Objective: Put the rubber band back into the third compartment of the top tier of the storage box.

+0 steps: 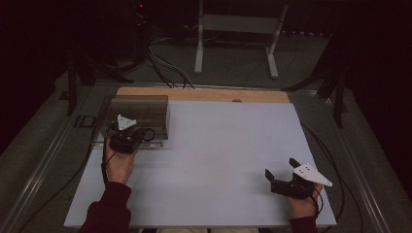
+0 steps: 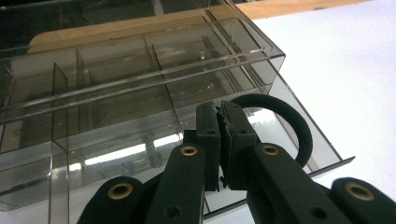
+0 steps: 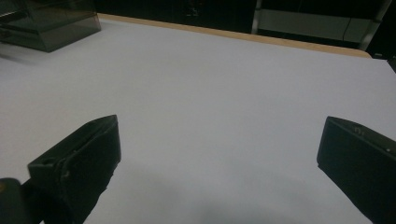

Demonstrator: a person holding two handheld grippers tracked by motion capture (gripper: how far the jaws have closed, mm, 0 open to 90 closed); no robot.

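A clear smoky plastic organiser box (image 1: 145, 112) with several compartments stands at the table's far left, its lid open. My left gripper (image 1: 137, 134) hangs over the box's front part, shut on a black ring-shaped hair tie (image 2: 285, 122) that loops out to the right of the jaws (image 1: 147, 133). In the left gripper view the gripper (image 2: 220, 122) pinches the band over the box's compartments (image 2: 116, 93). My right gripper (image 1: 282, 169) rests near the table's front right, open, with nothing between its fingers (image 3: 88, 154).
The white table top (image 1: 218, 150) has a wooden strip (image 1: 204, 94) along its far edge. Beyond it stand a white frame stand (image 1: 238, 29) and cables on the floor. The box's corner (image 3: 51, 25) lies far left in the right gripper view.
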